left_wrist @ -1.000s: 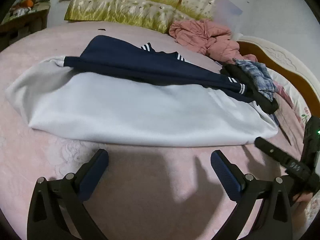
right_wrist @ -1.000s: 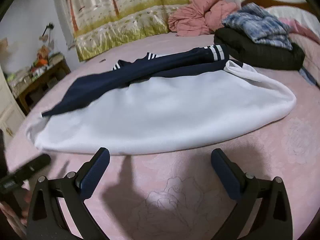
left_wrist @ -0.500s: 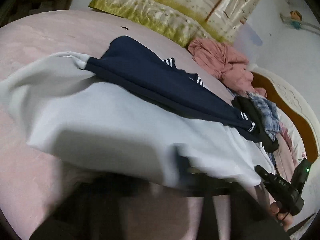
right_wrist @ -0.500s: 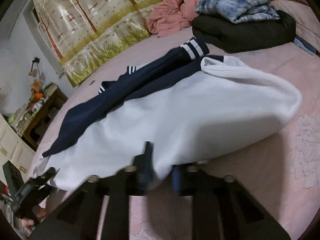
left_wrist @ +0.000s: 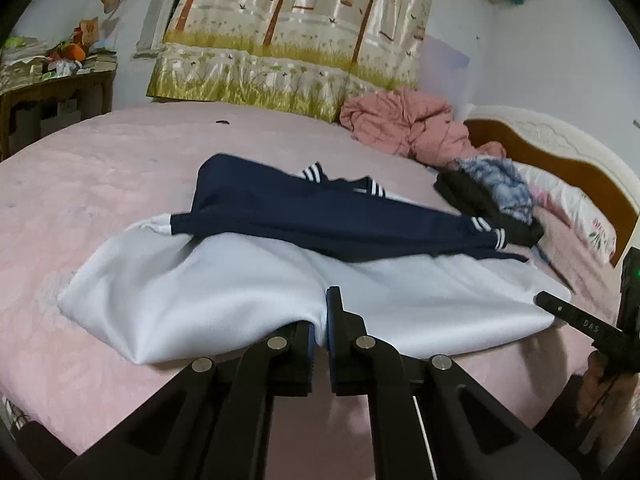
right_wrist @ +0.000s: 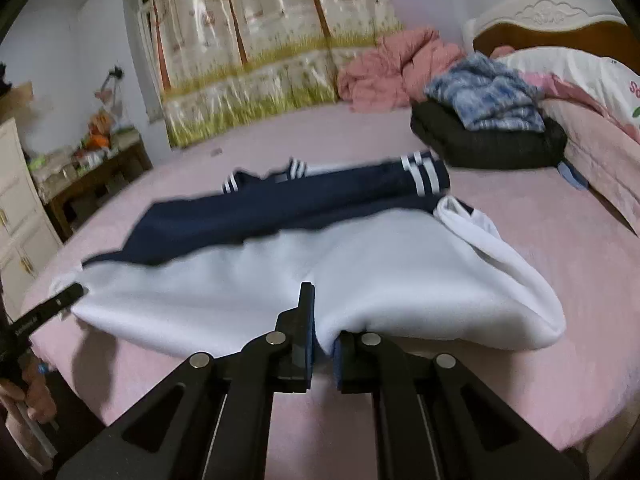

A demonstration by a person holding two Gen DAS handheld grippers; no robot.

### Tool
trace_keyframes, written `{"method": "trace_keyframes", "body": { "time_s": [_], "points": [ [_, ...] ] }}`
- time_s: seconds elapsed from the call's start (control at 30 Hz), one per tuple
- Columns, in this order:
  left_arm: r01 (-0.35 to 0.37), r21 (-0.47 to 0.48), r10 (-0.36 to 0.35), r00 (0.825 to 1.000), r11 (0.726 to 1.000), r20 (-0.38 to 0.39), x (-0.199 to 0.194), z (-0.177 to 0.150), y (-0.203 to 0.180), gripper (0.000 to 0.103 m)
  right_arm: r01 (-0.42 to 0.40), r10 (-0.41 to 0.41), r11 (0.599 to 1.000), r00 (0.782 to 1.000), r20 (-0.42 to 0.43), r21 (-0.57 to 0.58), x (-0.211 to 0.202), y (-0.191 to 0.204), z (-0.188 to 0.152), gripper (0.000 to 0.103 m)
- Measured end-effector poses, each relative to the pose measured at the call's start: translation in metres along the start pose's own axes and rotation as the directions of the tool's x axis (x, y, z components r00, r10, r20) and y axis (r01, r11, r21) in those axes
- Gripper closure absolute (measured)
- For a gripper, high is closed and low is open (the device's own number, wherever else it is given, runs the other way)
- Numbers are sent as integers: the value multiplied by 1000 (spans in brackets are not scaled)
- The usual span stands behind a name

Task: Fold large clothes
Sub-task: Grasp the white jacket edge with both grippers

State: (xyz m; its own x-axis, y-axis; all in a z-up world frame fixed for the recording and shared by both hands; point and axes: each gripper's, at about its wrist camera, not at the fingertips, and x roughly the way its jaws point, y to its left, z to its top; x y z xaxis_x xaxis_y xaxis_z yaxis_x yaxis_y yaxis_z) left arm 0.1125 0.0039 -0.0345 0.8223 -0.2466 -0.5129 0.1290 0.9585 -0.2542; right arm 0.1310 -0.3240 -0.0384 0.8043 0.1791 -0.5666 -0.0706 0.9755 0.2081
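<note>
Both grippers, spread wide and short of the cloth a second ago, are now clamped on the near hem of the white and navy garment (left_wrist: 248, 288) lying across the pink bed (left_wrist: 100, 176): your left gripper (left_wrist: 319, 330) and right gripper (right_wrist: 322, 338) each pinch a bunch of white fabric. That suggests the hem is ready to lift and carry over toward the navy sleeves. Only the right view shows the open rolled end (right_wrist: 472, 220); only the left shows the far navy panel (left_wrist: 248, 184) fully.
</note>
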Motion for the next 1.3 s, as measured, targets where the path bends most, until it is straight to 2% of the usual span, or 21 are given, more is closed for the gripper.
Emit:
{"method": "trace_keyframes", "body": {
  "time_s": [0.1,0.13,0.2,0.27,0.4,0.5,0.53,0.57,0.63,0.77,0.83,1.0,1.3],
  "points": [
    [-7,-11,7,1000,1000,2,-4,5,-1,97,6,-6,1000,1000,-17,6,3,-2,0,97],
    [-29,-3,29,1000,1000,-11,-5,8,-2,97,7,-7,1000,1000,-11,10,0,-2,4,96],
    [-41,-6,41,997,999,-63,-5,16,-5,97,-3,3,1000,1000,4,15,-6,-4,10,95],
    [-17,-69,9,993,997,-115,0,19,3,92,-13,13,999,1000,-3,34,-7,-9,18,91],
    [11,-166,-43,981,986,-188,23,5,26,87,-70,87,983,992,-93,169,10,-35,14,87],
    [0,-198,-55,961,980,-271,39,-14,39,82,-43,78,981,980,-185,187,24,-42,-2,85],
    [2,-195,-55,962,981,-267,38,-18,38,81,-30,67,983,978,-199,182,25,-44,-7,80],
    [0,-183,-49,964,983,-261,37,-21,38,80,-8,46,984,977,-208,179,25,-45,-12,65],
    [-10,-151,-29,967,989,-254,34,-22,33,79,48,-16,984,982,-187,171,18,-50,-15,58],
    [-22,-146,-16,966,989,-259,35,-21,30,78,25,17,962,988,-153,272,11,-73,-15,57],
    [-25,-139,-12,966,990,-256,35,-21,30,76,26,14,959,990,-139,282,9,-77,-13,56],
    [-49,-106,24,973,993,-231,25,-28,29,61,73,-50,972,993,-108,223,3,-70,-13,48],
    [-75,-32,67,978,997,-199,25,-31,22,58,86,-69,983,992,-105,164,3,-65,-12,47]
  ]
}}
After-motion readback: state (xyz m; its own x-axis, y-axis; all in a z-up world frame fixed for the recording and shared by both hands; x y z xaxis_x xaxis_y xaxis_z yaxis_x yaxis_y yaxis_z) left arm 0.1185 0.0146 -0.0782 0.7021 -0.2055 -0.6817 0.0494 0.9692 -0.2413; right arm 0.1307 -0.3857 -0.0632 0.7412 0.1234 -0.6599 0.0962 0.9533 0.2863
